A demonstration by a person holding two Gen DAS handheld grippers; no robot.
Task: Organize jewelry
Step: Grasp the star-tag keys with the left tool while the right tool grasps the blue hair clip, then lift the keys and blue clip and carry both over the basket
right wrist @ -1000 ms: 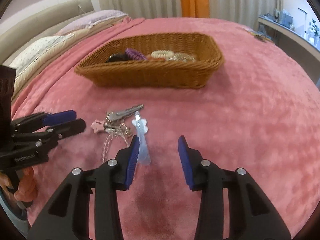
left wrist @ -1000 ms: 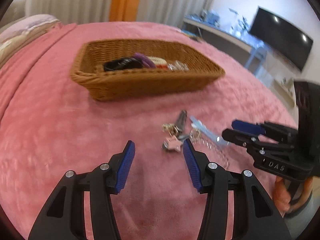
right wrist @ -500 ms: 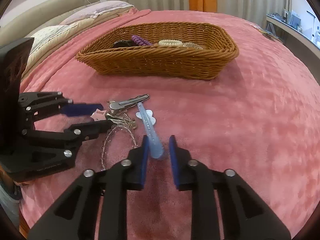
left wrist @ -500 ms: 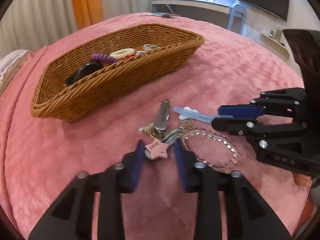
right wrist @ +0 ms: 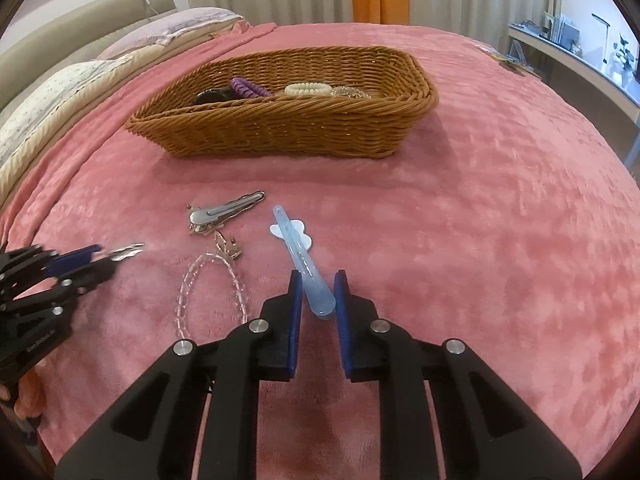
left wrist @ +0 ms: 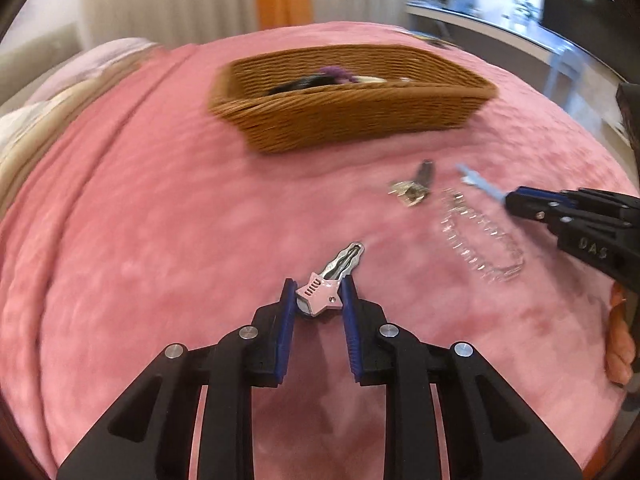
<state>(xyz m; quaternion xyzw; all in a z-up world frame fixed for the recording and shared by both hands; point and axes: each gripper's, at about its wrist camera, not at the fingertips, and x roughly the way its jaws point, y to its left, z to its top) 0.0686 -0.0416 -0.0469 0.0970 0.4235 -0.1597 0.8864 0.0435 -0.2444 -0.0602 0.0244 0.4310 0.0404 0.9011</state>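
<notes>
My left gripper [left wrist: 317, 294] is shut on a pink star hair clip [left wrist: 322, 295] and holds it above the pink bedspread, left of the other pieces. My right gripper [right wrist: 318, 286] is shut on the wide end of a pale blue hair clip [right wrist: 304, 264] that still lies on the bedspread. A silver hair clip [right wrist: 224, 216], a small gold trinket [right wrist: 228, 246] and a clear bead bracelet [right wrist: 210, 292] lie between the grippers. The wicker basket [right wrist: 288, 132] beyond holds a purple coil tie [right wrist: 250, 88], a cream hair tie [right wrist: 308, 89], a black item and a clear piece.
The pink bedspread [right wrist: 500, 220] covers the whole bed. Pillows [right wrist: 60, 96] lie at the far left. A desk [right wrist: 580, 64] stands off the bed's right side. In the left wrist view the right gripper [left wrist: 560, 212] shows at the right edge.
My left gripper has shut on the pink star clip and pulled it left, away from the pile. My right gripper has closed on the blue clip's end.
</notes>
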